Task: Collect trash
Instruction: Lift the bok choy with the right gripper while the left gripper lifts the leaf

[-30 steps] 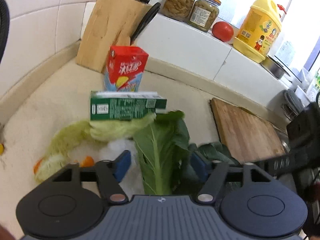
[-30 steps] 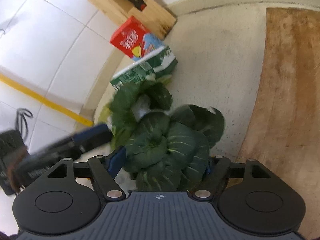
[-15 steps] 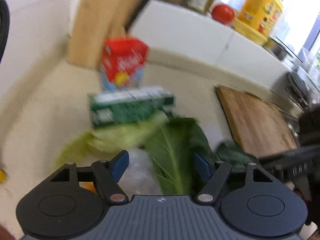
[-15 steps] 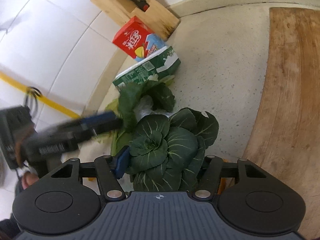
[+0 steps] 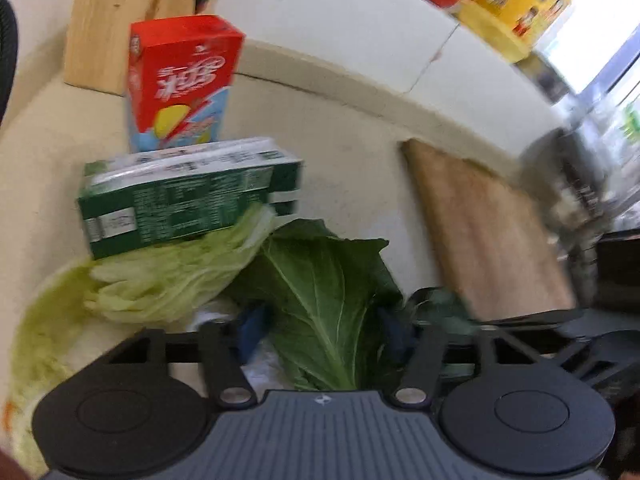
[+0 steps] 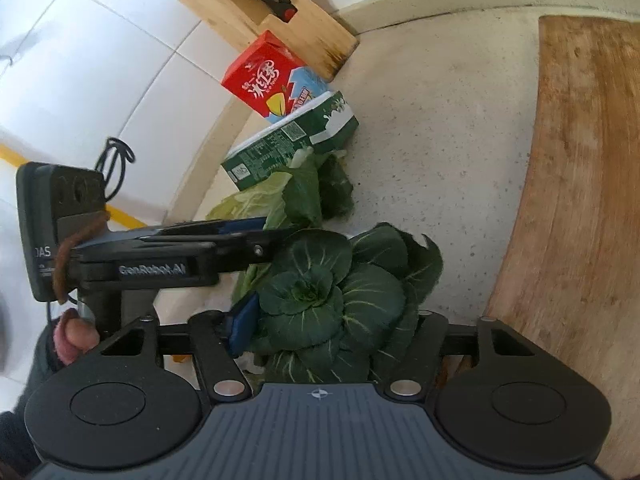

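The left gripper reaches in level, jaws spread around a green leaf, beside the right gripper, spread around dark bok choy, on a speckled counter by the cutting board.

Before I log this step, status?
Left tool open, straddling green leaf. Right tool open around dark greens. Green carton lies on cabbage leaf just ahead.

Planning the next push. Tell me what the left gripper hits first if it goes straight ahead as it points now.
The left gripper already has the dark green leaf between its open fingers, so that comes first. Beyond it, probably the pale cabbage leaf and the green carton, though blur leaves depth uncertain.
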